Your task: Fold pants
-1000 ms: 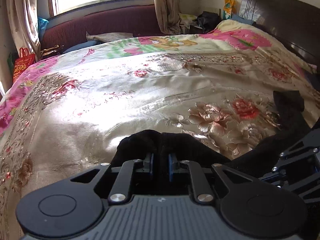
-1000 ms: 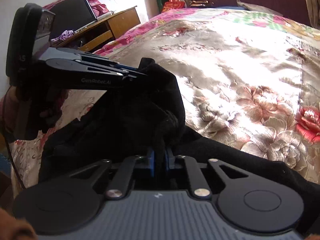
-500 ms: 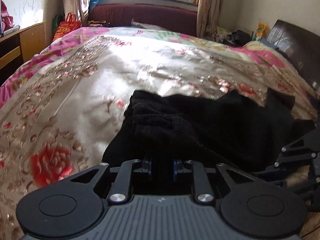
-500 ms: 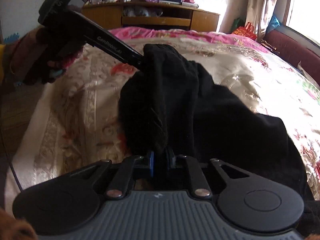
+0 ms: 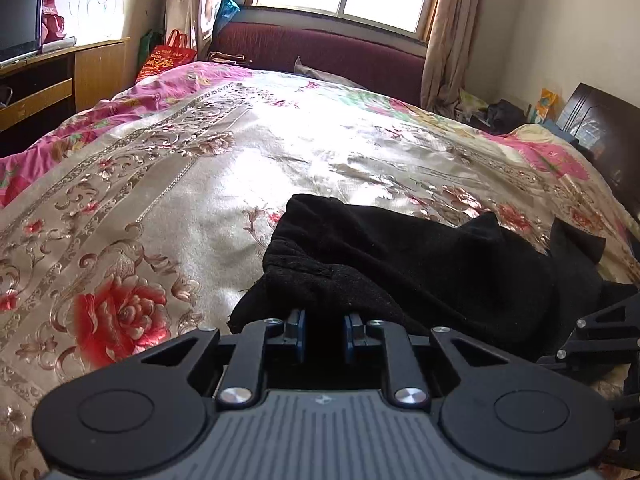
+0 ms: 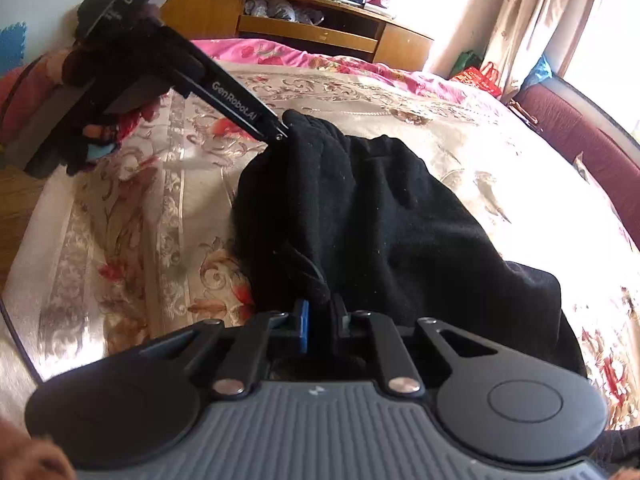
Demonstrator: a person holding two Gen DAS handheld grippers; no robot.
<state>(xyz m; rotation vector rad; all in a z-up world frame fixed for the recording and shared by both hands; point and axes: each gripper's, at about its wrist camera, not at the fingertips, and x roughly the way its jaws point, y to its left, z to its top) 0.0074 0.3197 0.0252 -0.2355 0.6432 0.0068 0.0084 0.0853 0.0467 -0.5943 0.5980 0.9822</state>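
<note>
The black pants (image 5: 420, 264) lie bunched on the floral bedspread (image 5: 192, 184), their near edge lifted. My left gripper (image 5: 323, 334) has a thick fold of the black cloth between its blue pads, and its jaws are closing on it. In the right wrist view the left gripper (image 6: 282, 134) pinches the far corner of the pants (image 6: 380, 208), held by a gloved hand (image 6: 92, 148). My right gripper (image 6: 322, 322) grips a narrow fold of the same cloth, its jaws closing too. Part of the right gripper's linkage (image 5: 592, 336) shows at the right edge of the left wrist view.
A wooden cabinet (image 6: 320, 28) with a television (image 5: 20, 20) stands past the bed's left side. A maroon sofa (image 5: 320, 52) runs under the window, with a red bag (image 5: 168, 56) beside it. A dark headboard (image 5: 600, 132) is at the right.
Both grippers swung across the bed with the pants and rolled. The cloth now lies doubled on the bedspread. In the last half second they hardly moved.
</note>
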